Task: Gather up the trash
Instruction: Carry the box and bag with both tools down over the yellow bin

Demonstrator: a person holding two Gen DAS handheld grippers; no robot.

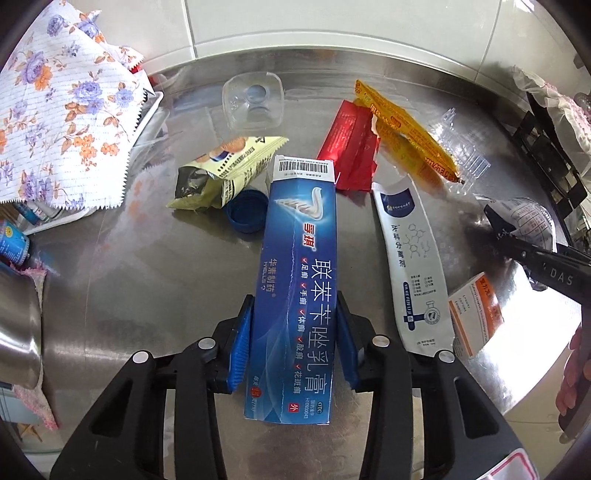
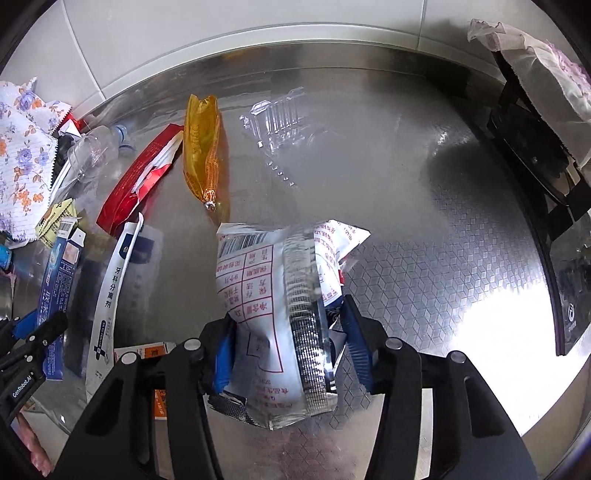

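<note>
My left gripper is shut on a long blue medicine box and holds it over the steel counter. My right gripper is shut on a crumpled white-and-silver snack bag. On the counter lie a white tube, a red wrapper, an orange wrapper, a yellow-green snack bag, a blue bottle cap, a clear plastic cup, a clear tray and an orange-white box. The right gripper with its bag shows at the right edge.
A floral cloth covers things at the left. A steel pot stands at the left edge. A black stove with a cloth over it sits at the right. A white tiled wall runs along the back.
</note>
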